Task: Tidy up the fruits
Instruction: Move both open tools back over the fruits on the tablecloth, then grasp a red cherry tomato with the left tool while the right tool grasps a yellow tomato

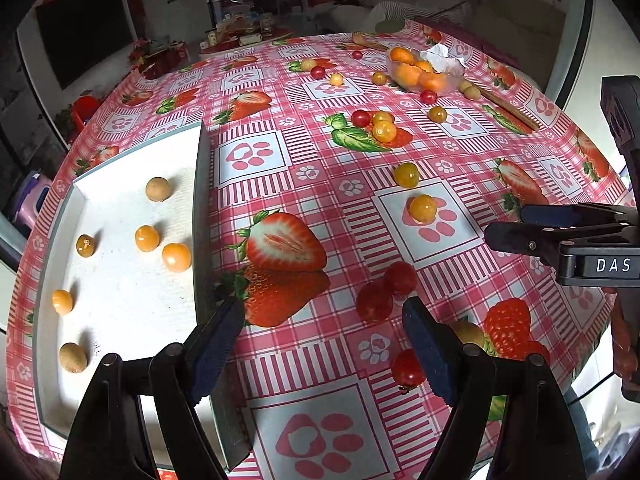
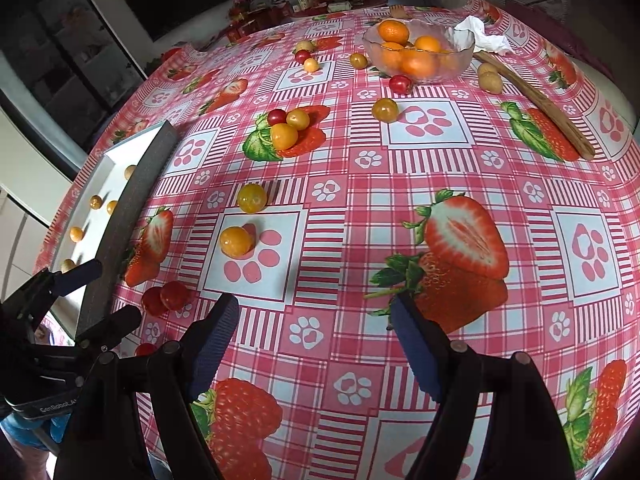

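Observation:
A white tray (image 1: pixel 120 312) with a grey rim lies at the table's left and holds several small yellow-orange fruits (image 1: pixel 176 257) and brown longans (image 1: pixel 158 189). My left gripper (image 1: pixel 324 320) is open and empty beside the tray's right rim. Two red cherry tomatoes (image 1: pixel 386 290) lie just ahead of its right finger, another (image 1: pixel 406 369) against that finger. My right gripper (image 2: pixel 316 320) is open and empty over bare cloth. Two yellow fruits (image 2: pixel 237 241) lie ahead of it to the left. It also shows in the left wrist view (image 1: pixel 532 226).
A glass bowl (image 2: pixel 456 62) of oranges stands at the far side, with crumpled tissue (image 2: pixel 484 38) and a wooden stick (image 2: pixel 540 104) beside it. Several loose tomatoes, yellow fruits and longans (image 2: pixel 490 82) lie scattered over the strawberry-print cloth. A cluster (image 2: pixel 286 126) sits mid-table.

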Available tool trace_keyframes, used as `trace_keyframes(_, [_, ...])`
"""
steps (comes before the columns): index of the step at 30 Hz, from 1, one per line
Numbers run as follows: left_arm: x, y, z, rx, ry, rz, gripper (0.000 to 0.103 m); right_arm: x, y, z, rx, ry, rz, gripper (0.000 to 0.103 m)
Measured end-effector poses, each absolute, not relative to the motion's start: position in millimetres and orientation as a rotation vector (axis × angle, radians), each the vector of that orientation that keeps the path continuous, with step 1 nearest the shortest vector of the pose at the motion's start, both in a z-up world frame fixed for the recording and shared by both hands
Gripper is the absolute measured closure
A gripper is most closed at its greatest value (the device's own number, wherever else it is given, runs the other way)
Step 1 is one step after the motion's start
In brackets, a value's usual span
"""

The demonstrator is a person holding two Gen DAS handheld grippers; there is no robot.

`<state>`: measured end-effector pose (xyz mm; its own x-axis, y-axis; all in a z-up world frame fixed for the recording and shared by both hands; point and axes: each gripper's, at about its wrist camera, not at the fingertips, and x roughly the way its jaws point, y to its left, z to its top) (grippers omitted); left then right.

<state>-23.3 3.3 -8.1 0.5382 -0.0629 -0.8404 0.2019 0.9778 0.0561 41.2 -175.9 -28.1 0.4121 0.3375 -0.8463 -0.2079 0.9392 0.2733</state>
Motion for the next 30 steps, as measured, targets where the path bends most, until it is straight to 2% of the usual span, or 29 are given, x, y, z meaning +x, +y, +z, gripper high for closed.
trace_keyframes(2, [-23.4, -0.1, -11.9, 0.155, 0.995, -0.166, 0.021, 41.4, -172.1, -27.6, 0.126, 1.091, 0.353, 0.022])
trace_keyframes(3, [-23.2, -1.8, -13.7, 0.158, 0.998, -0.169, 0.024, 41.9, -169.6, -27.4, 0.121, 1.089, 0.357, 0.022])
trace_keyframes(4, [-22.5, -3.6, -16.2, 0.164, 1.005, -0.17, 0.033, 42.6, -167.1, -27.1, 0.115, 1.088, 0.362, 0.022])
trace_keyframes(5, [-21.5, -5.2, -19.0, 0.169, 1.016, -0.173, 0.036, 43.6, -164.5, -26.9, 0.109, 1.086, 0.366, 0.022])
trace_keyframes(11, [-20.3, -8.5, -26.7, 0.175, 1.021, -0.172, 0.036, 52.5, -147.5, -26.1, 0.069, 1.08, 0.396, 0.022])
trace_keyframes(13, [-19.1, -8.9, -26.6, 0.161, 1.021, -0.176, 0.042, 56.4, -141.3, -26.6, 0.06, 1.08, 0.406, 0.022])
trace_keyframes(17, [-16.8, -10.2, -27.1, 0.145, 1.017, -0.176, 0.044, 61.8, -125.6, -28.4, 0.03, 1.078, 0.426, 0.027])
trace_keyframes(18, [-16.9, -10.6, -27.1, 0.137, 1.017, -0.181, 0.047, 62.7, -121.8, -28.5, 0.02, 1.075, 0.425, 0.028])
trace_keyframes(21, [-17.7, -12.5, -27.0, 0.133, 1.012, -0.185, 0.053, 64.8, -111.8, -28.9, -0.013, 1.065, 0.422, 0.038])
trace_keyframes(22, [-18.1, -13.0, -26.7, 0.126, 1.012, -0.196, 0.06, 65.2, -108.6, -29.0, -0.029, 1.062, 0.419, 0.045])
trace_keyframes(23, [-18.3, -14.2, -26.4, 0.127, 1.01, -0.198, 0.064, 64.9, -105.5, -29.0, -0.048, 1.057, 0.414, 0.049])
trace_keyframes(24, [-18.4, -15.8, -26.2, 0.132, 1.008, -0.2, 0.067, 64.9, -102.6, -29.1, -0.07, 1.052, 0.409, 0.06])
trace_keyframes(25, [-18.7, -17.2, -26.0, 0.132, 1.005, -0.208, 0.075, 64.7, -100.7, -29.2, -0.086, 1.047, 0.407, 0.073])
trace_keyframes(26, [-19.0, -18.4, -25.8, 0.131, 1.003, -0.213, 0.081, 64.5, -100.0, -29.2, -0.091, 1.045, 0.41, 0.077])
trace_keyframes(27, [-19.5, -18.9, -25.7, 0.132, 1.0, -0.209, 0.081, 64.7, -101.1, -29.3, -0.083, 1.047, 0.416, 0.081])
trace_keyframes(30, [-20.1, -16.8, -25.6, 0.099, 0.992, -0.214, 0.081, 65.0, -111.1, -29.5, -0.013, 1.058, 0.432, 0.081])
